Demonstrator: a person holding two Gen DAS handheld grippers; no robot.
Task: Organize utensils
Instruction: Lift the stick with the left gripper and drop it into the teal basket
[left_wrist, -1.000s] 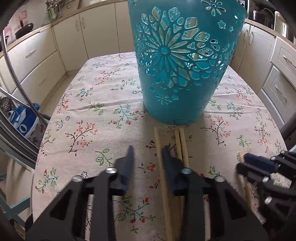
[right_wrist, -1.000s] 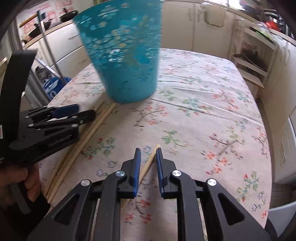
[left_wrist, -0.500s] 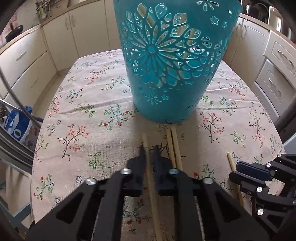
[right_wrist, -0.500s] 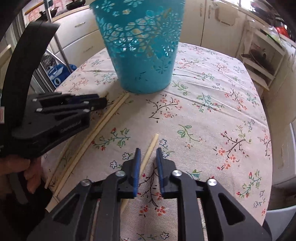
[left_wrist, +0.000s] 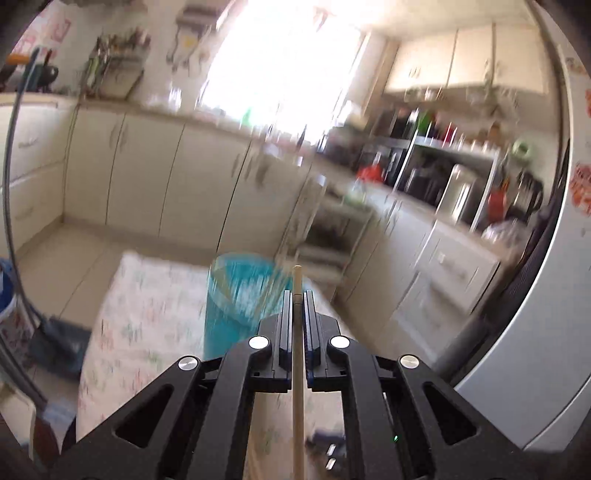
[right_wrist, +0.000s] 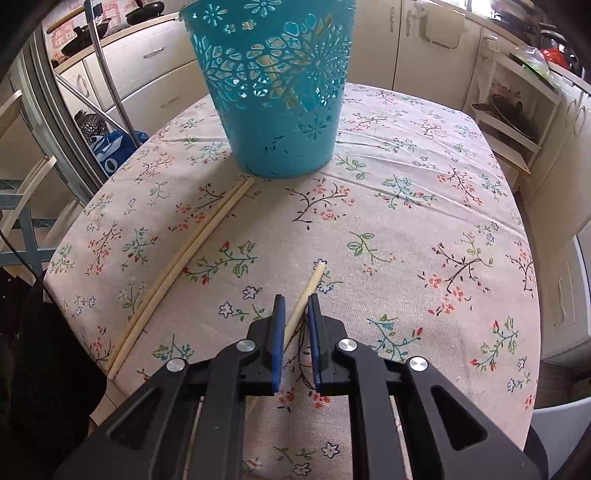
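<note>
Above the teal basket (left_wrist: 240, 295), the left gripper (left_wrist: 296, 295) pinches one chopstick (left_wrist: 297, 387); the right gripper (right_wrist: 293, 301), beside the basket, straddles another chopstick (right_wrist: 310, 288), jaws nearly closed.

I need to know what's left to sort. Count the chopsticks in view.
4. One is clamped in the left gripper. Two lie side by side left of the basket. One lies between the right gripper's fingers. More may be inside the basket.

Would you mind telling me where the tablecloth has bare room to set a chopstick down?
The right side of the tablecloth, from the teal basket to the near edge, is bare. The left is crowded: a chopstick pair runs from the basket's foot to the near left edge, and one chopstick lies between the right tongs.
</note>
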